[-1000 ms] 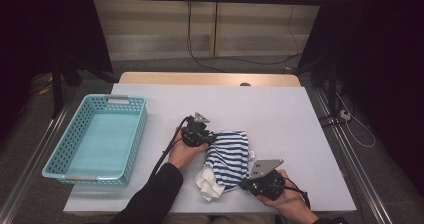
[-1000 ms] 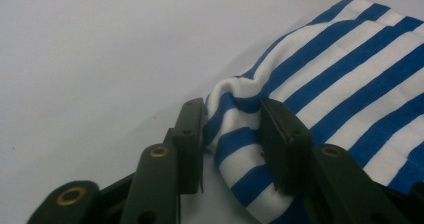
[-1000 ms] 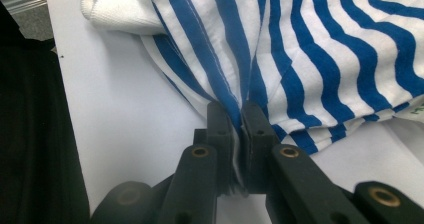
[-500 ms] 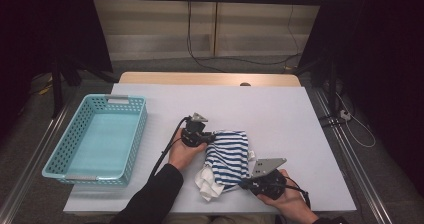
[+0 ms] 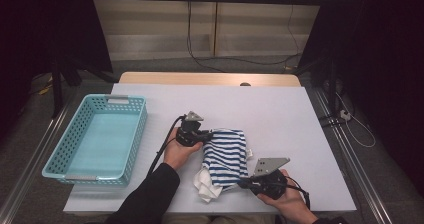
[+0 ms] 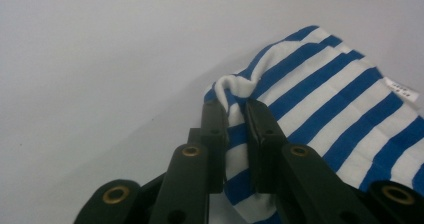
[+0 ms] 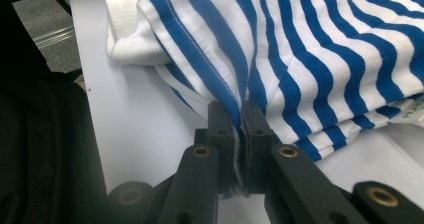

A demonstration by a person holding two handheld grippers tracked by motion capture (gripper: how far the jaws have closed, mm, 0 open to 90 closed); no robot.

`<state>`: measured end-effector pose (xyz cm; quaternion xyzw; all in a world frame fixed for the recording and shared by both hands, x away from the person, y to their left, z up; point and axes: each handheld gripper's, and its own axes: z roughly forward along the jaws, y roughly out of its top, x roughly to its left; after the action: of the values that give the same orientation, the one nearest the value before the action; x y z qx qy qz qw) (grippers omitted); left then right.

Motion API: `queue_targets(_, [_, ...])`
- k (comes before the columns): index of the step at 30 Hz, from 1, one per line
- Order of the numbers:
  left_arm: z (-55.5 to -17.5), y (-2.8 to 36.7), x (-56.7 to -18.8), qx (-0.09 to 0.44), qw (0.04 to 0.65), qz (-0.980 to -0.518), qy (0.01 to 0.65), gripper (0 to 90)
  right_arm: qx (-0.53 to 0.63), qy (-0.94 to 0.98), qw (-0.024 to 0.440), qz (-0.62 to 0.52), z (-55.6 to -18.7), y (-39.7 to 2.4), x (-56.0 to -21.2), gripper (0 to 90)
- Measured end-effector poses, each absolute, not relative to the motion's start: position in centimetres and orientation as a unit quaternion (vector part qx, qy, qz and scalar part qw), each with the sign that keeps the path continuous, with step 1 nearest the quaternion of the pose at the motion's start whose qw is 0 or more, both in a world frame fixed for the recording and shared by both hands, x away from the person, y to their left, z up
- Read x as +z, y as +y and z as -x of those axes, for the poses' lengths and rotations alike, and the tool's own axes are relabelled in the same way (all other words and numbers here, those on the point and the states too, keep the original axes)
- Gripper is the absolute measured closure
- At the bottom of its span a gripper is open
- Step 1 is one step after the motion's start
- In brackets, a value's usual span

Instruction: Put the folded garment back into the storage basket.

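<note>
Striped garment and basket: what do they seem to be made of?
Striped garment: soft knit fabric, likely cotton jersey, matte; it bunches where the left gripper pinches it and shows a stitched hem. Basket: apparently moulded plastic, turquoise, with perforated lattice walls.

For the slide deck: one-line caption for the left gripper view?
Left gripper, jaws just closed, pinches a fold of the blue-and-white striped cloth on the white table.

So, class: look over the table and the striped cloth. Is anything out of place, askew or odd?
Only the striped cloth looks untidy: it lies crumpled and half folded, with a white part bunched out at its near left corner. The left gripper and the right gripper each pinch an edge. The basket sits square.
</note>
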<state>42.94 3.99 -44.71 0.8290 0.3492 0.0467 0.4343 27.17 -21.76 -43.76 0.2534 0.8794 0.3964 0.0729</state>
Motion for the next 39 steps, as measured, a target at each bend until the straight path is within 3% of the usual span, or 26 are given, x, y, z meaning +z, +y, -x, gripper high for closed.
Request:
queue_targets(1, [-43.1,4.1,-44.8,0.029,0.449,-0.826,0.341,80.3,0.401,0.877,0.074,-0.253,-27.1,-21.7,-43.6,86.2])
queue_targets(39, [-42.9,5.1,-41.9,0.049,0.488,-0.798,0.351,80.5,0.467,0.841,0.098,-0.254,-26.6,-21.4,-41.2,86.3])
